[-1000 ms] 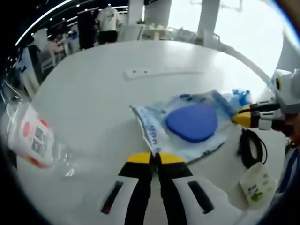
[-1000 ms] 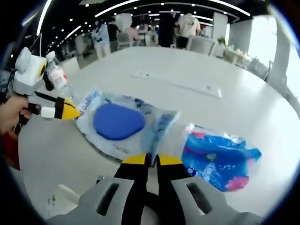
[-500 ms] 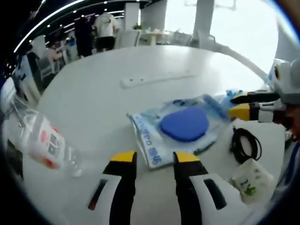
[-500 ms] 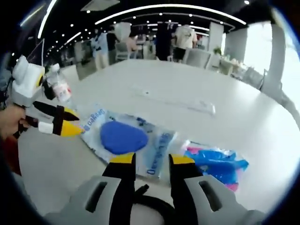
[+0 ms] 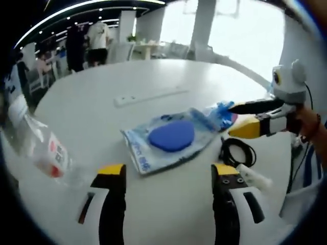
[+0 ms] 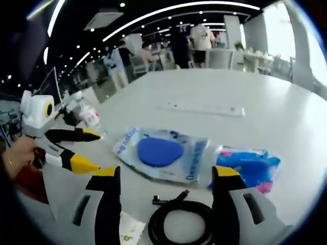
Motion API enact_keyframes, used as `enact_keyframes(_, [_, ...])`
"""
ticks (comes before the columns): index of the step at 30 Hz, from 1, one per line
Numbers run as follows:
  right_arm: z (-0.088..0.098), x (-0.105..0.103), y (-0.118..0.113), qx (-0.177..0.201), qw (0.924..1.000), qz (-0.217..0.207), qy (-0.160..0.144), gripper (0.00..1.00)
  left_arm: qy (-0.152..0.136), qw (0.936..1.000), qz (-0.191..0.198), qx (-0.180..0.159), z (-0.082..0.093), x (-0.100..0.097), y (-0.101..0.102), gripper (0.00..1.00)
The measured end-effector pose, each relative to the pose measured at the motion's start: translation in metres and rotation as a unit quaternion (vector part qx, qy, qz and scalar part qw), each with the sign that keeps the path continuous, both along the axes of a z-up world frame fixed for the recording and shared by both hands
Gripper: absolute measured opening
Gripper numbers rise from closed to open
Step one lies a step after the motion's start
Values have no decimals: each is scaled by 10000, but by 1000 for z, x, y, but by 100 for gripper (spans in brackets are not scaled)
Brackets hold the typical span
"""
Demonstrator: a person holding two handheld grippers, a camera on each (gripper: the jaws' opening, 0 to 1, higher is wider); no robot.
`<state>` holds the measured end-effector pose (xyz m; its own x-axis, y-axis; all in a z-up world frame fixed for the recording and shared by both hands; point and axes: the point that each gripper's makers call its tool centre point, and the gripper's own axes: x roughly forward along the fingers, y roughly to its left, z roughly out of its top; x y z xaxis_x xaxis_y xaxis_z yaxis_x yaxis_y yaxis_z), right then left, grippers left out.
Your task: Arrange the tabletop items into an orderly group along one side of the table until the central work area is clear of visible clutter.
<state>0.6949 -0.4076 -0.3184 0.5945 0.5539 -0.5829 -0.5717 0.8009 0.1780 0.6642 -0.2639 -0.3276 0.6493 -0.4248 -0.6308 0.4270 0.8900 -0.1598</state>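
Desk (image 5: pixel 153 76): round, white, mostly bare at the far side, a white power strip (image 5: pixel 145 95) lying toward 12 o'clock in the left gripper view.

Clear pouch with the blue pad (image 5: pixel 171 138) sits mid-desk, flat, at about 12 o'clock ahead of my left gripper (image 5: pixel 168 173). In the right gripper view the same pouch (image 6: pixel 161 153) is at 12 o'clock, with the blue-and-pink packet (image 6: pixel 248 166) just beside it at 2 o'clock, edges touching or nearly so (hard to tell). I judge these two already grouped.

Plastic bottle (image 5: pixel 43 153) lies on its side at 9 o'clock, well apart, so likely the next stray to gather.

Black cable coil (image 6: pixel 179 224) rests between the jaws of my right gripper (image 6: pixel 166 176), near the desk edge. A small white sachet (image 6: pixel 127 229) lies beside it.

Both grippers: jaws spread wide, pinching nothing, each hovering near the pouch from opposite sides.
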Motion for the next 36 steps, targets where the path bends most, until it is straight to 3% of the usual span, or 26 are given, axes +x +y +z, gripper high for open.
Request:
enact_keyframes(4, [4,-23,6,42,9998,180,105,75,-179,9996,-223,-30,10,-16,-1,83])
enact_keyframes(9, [8,-44,13,123,9993,336,120,86,-390,9980,-496,-58,22,-31,-3,99])
enact_keyframes(17, [17,-69,17,228,9976,642,109,92,-559,9968,-571,-99,36,-48,5,99])
enact_keyframes(22, [14,-89,15,53,9952,974,129,93,-579,9967,-549,-150,38,-63,12,99])
enact_keyframes(32, [4,-114,6,-267,9886,1479,103,85,-659,9950,-717,-200,34,-86,20,99])
enact_keyframes(36, [-3,-125,7,-434,9832,1773,14,80,-743,9934,-730,-472,37,-93,17,99])
